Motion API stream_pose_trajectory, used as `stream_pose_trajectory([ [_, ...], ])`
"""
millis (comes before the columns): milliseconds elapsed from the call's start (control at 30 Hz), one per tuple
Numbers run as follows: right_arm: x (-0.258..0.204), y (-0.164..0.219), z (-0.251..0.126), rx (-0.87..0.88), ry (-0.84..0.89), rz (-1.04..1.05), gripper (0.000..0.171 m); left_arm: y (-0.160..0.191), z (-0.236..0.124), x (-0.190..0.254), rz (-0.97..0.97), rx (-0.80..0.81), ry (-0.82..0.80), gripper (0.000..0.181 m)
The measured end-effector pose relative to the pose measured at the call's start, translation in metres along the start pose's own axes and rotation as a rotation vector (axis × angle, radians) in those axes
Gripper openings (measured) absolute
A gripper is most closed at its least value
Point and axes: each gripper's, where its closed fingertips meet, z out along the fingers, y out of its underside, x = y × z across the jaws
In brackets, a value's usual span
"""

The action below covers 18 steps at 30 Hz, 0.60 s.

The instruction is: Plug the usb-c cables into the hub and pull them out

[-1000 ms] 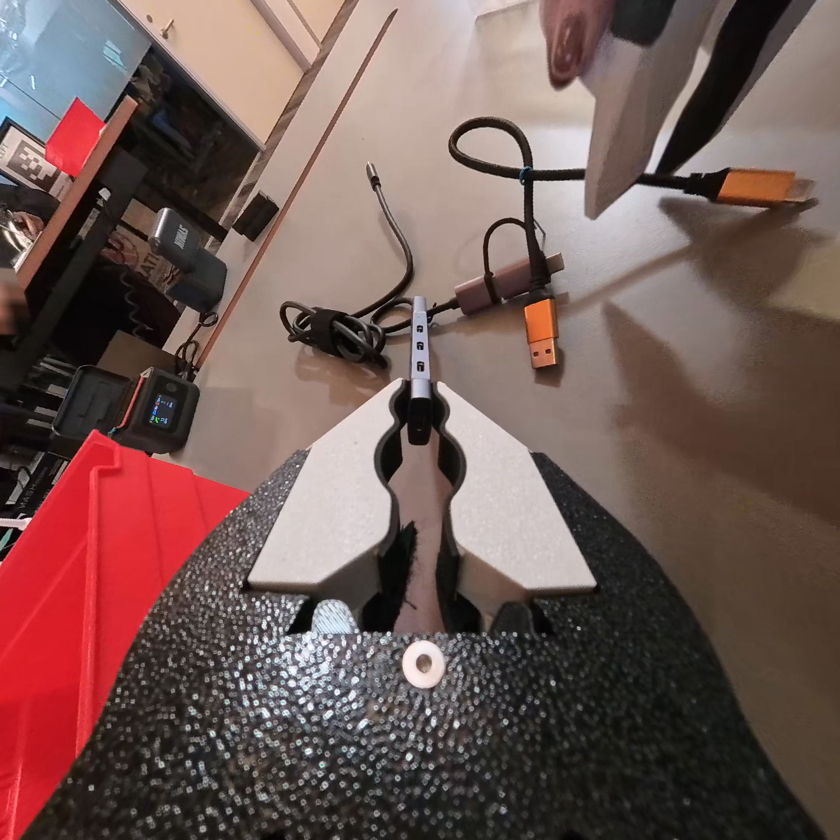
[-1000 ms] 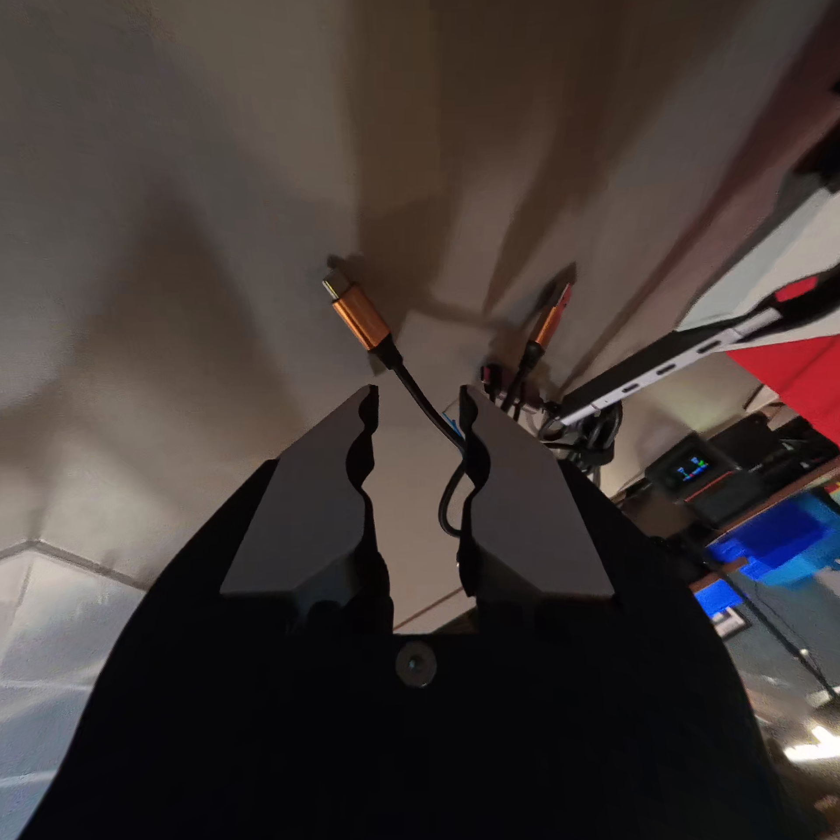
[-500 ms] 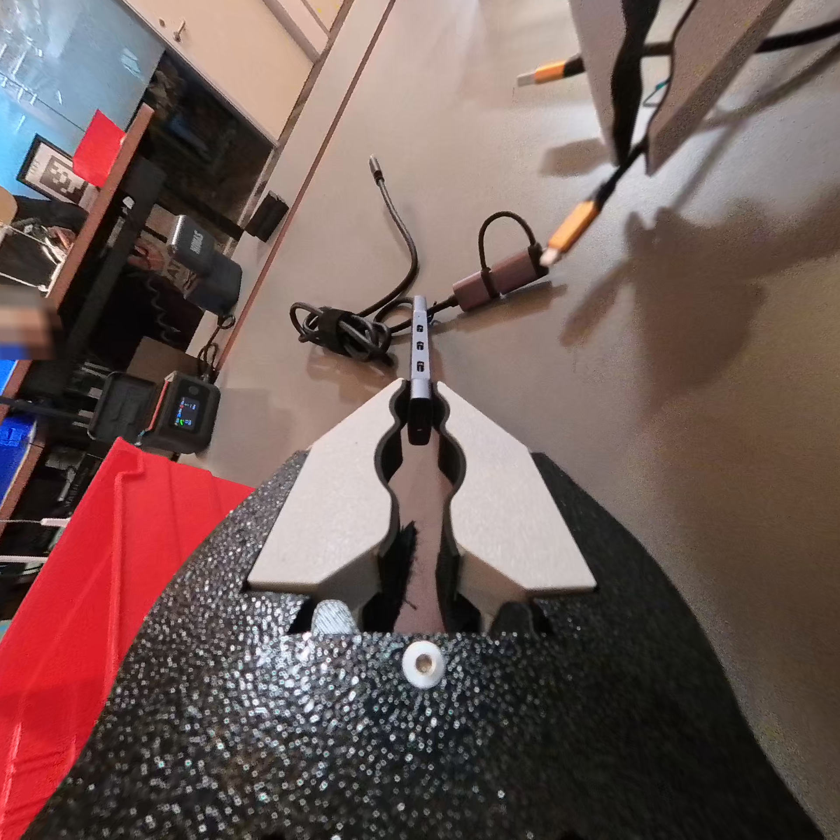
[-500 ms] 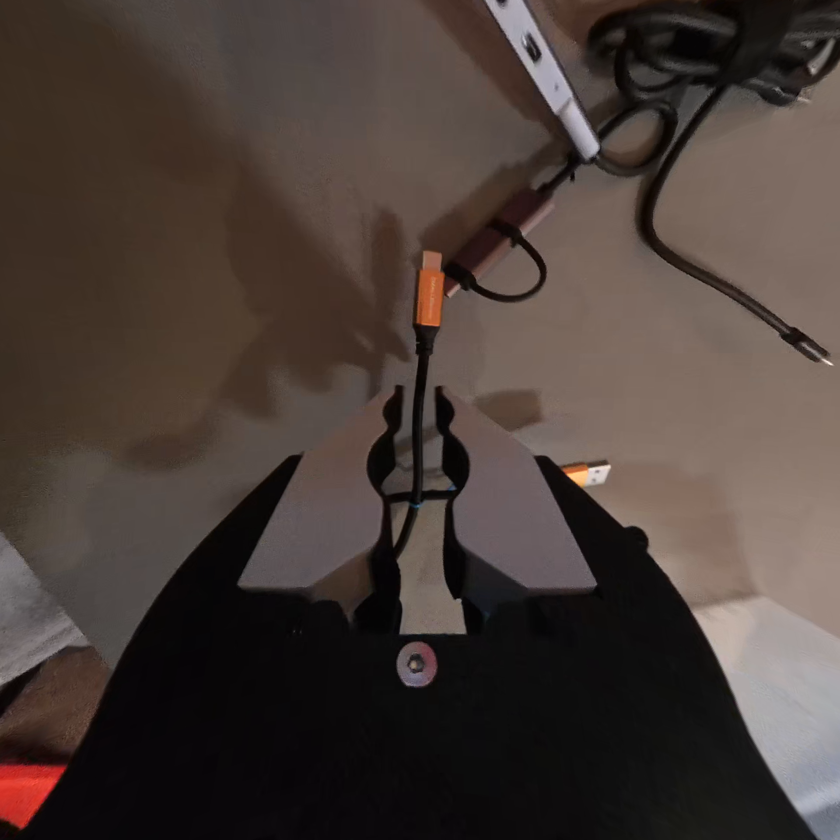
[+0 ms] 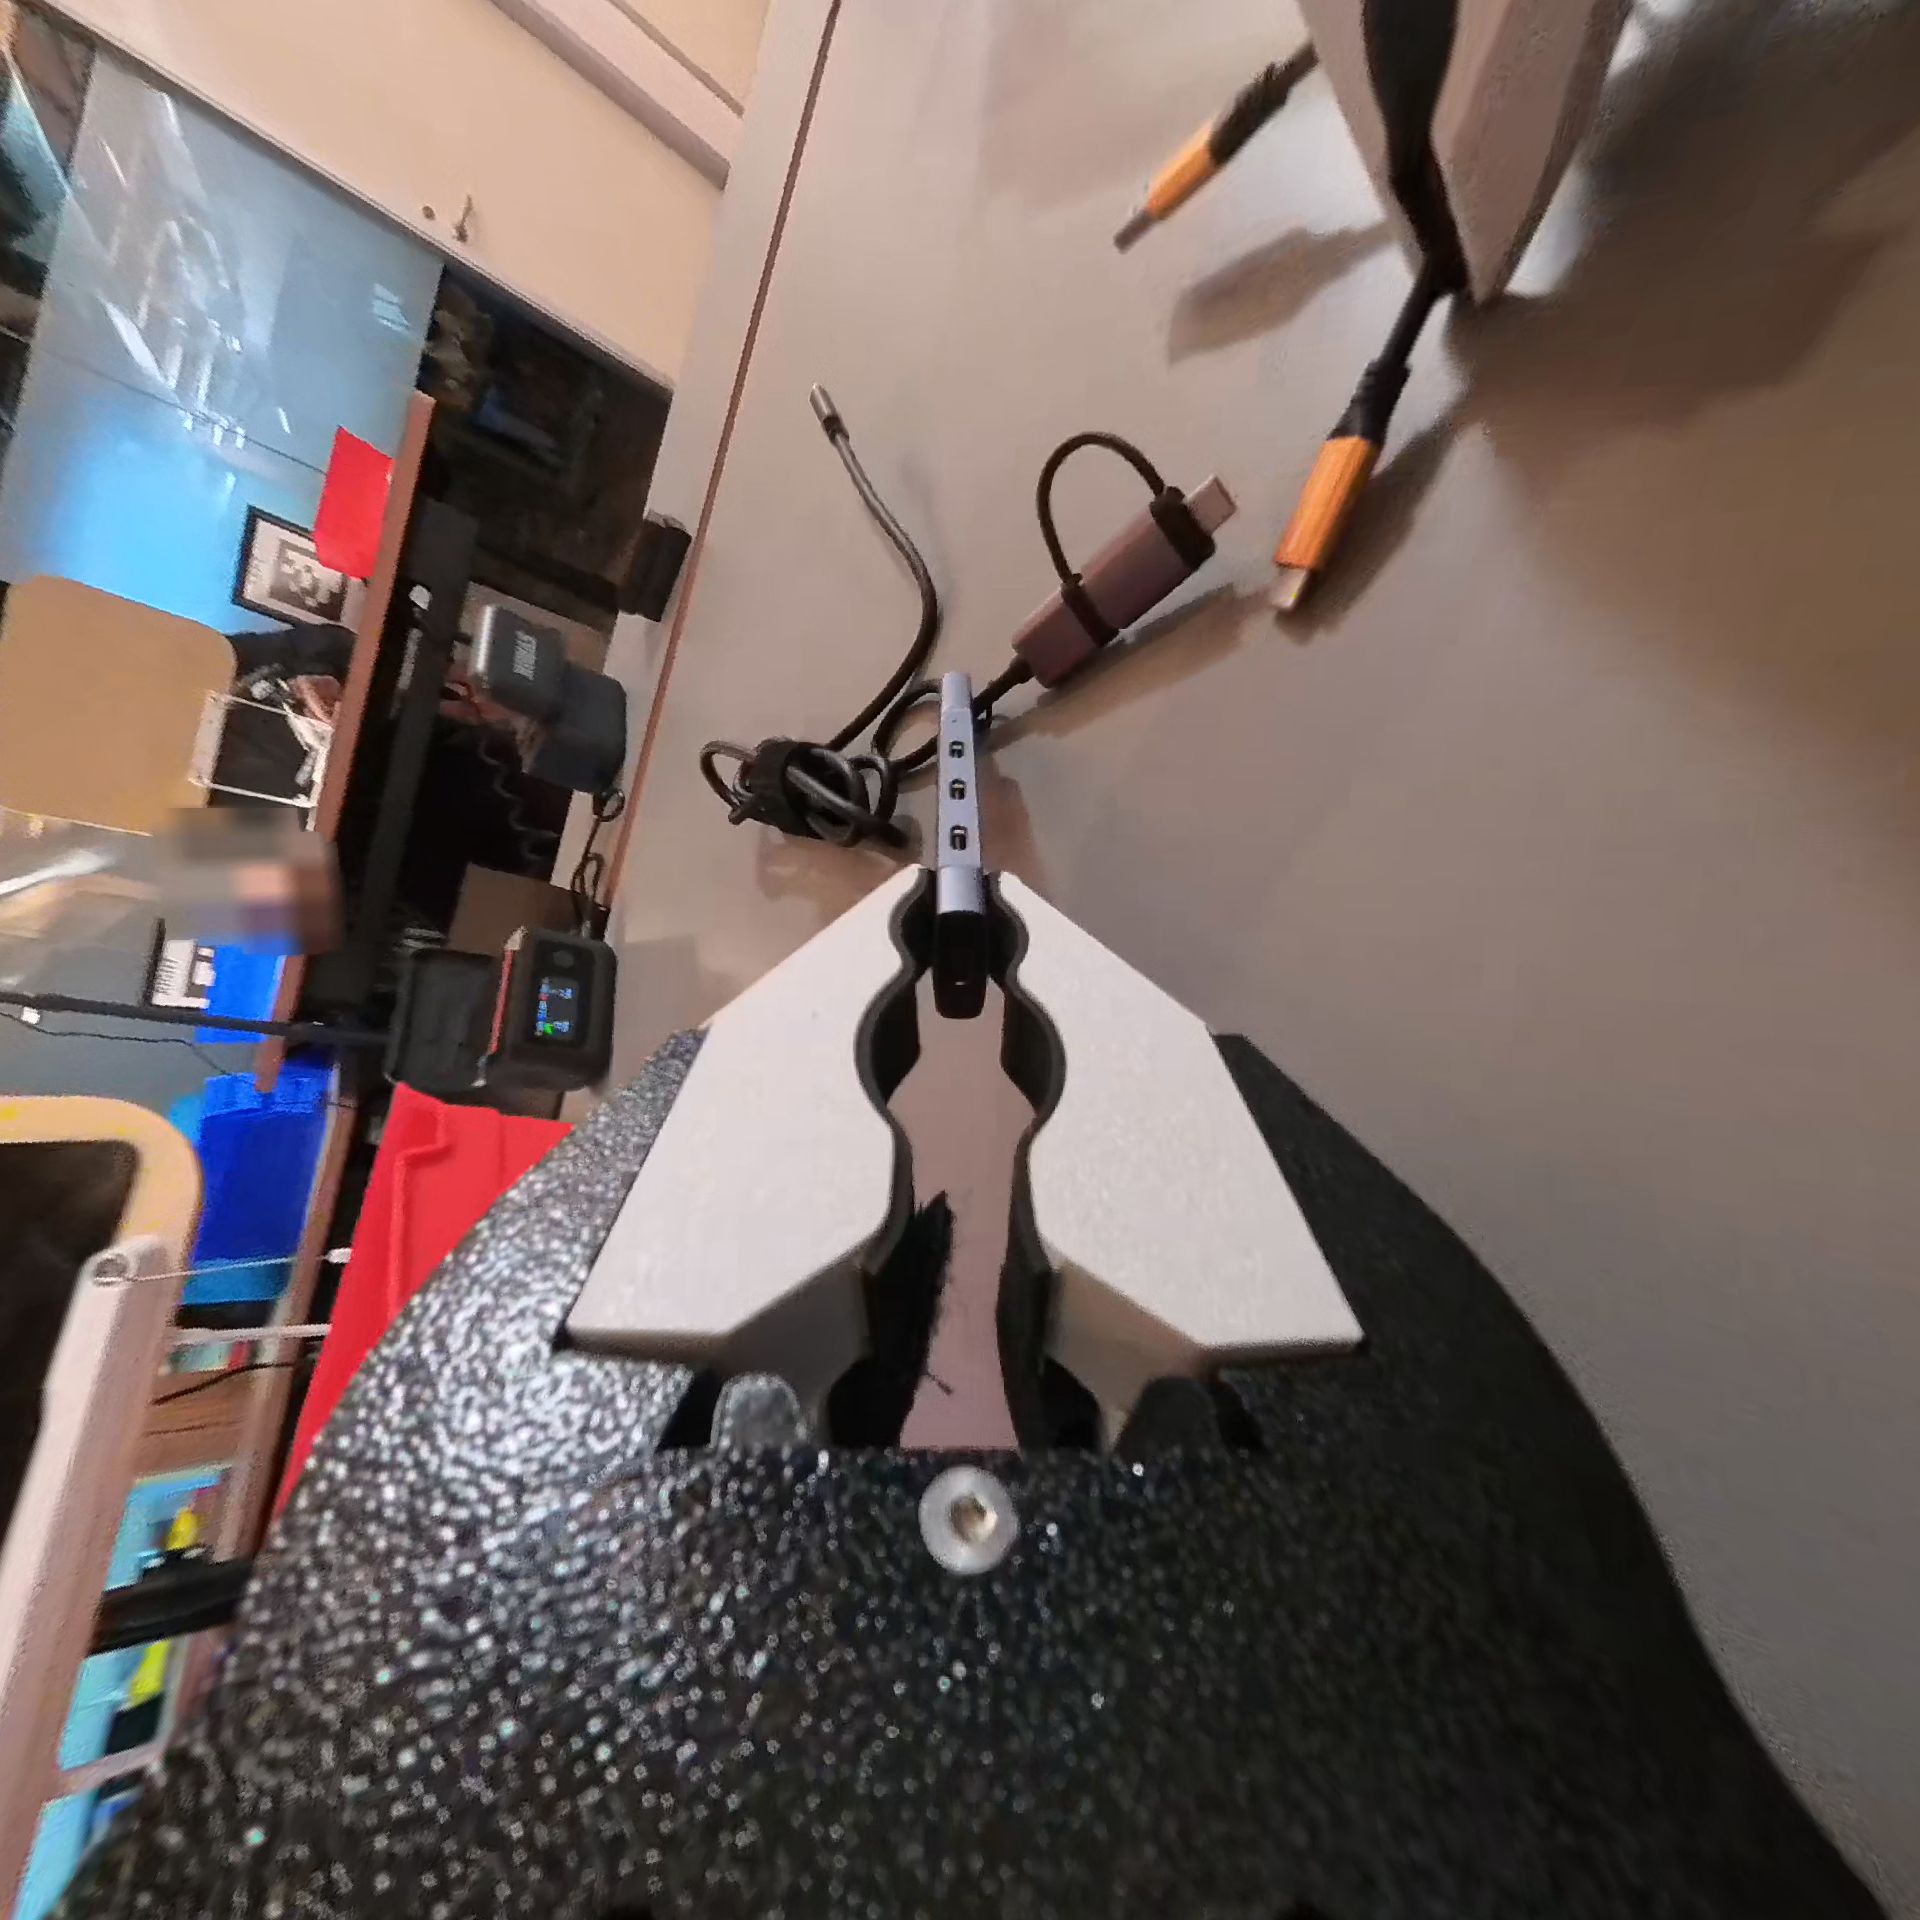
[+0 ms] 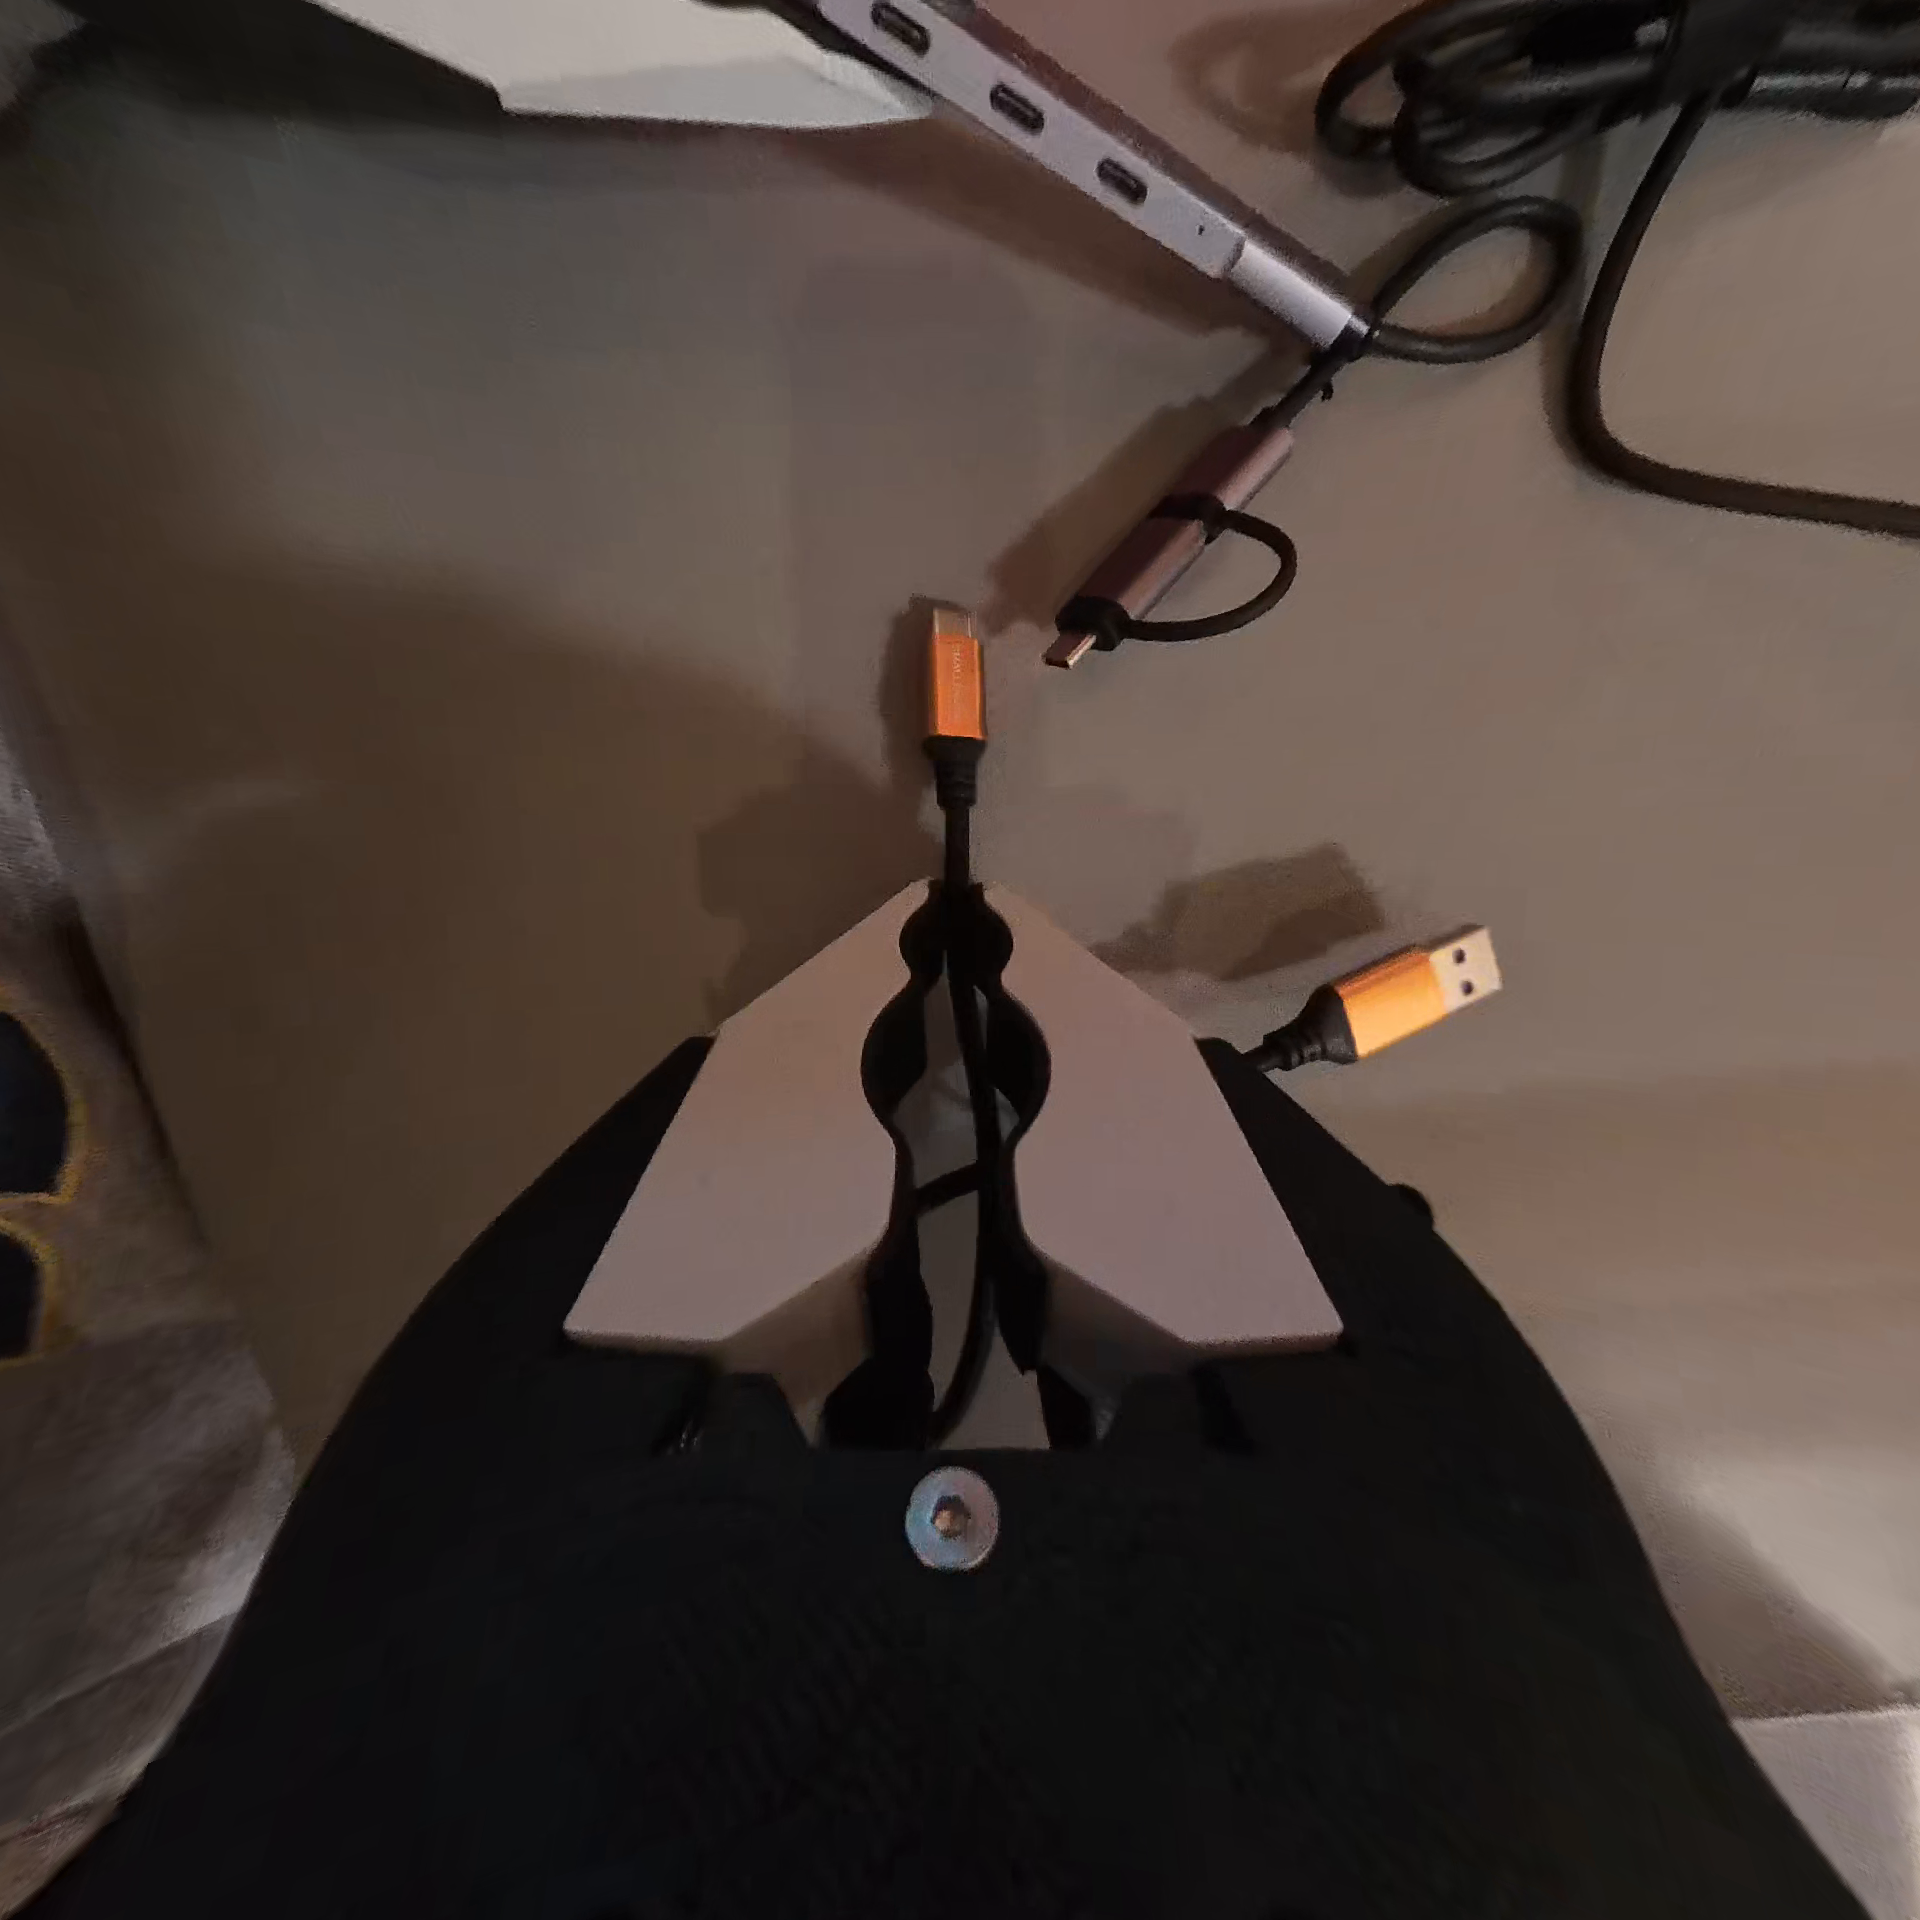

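Left wrist view: my left hand-held gripper [image 5: 958, 914] pinches the near end of the slim silver multi-port hub [image 5: 958, 790], which points away over the grey bench [image 5: 1558, 1039]; its visible ports are empty.

Right wrist view: my right hand-held gripper [image 6: 956, 909] is pressed together on the black braided cable [image 6: 956, 831], its orange usb-c plug [image 6: 954, 691] still apart from the hub [image 6: 1091, 135]. I judge no plugging done yet; everything remains.
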Motion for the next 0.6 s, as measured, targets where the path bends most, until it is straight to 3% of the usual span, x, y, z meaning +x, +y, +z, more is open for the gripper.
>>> stream_pose_trajectory([
  [267, -0.003, -0.034, -0.014, 0.118, -0.032, 0.242, 0.002, -0.007, 0.001, 0.006, 0.171, -0.035, -0.061, 0.007],
  [433, 0.005, -0.042, -0.011, 0.062, 0.097, 0.167, 0.002, -0.011, 0.003, 0.008, 0.209, -0.046, -0.076, 0.007],
  [600, -0.002, -0.046, -0.002, 0.021, 0.109, 0.115, 0.002, -0.011, 0.003, 0.009, 0.191, -0.040, -0.070, 0.007],
])
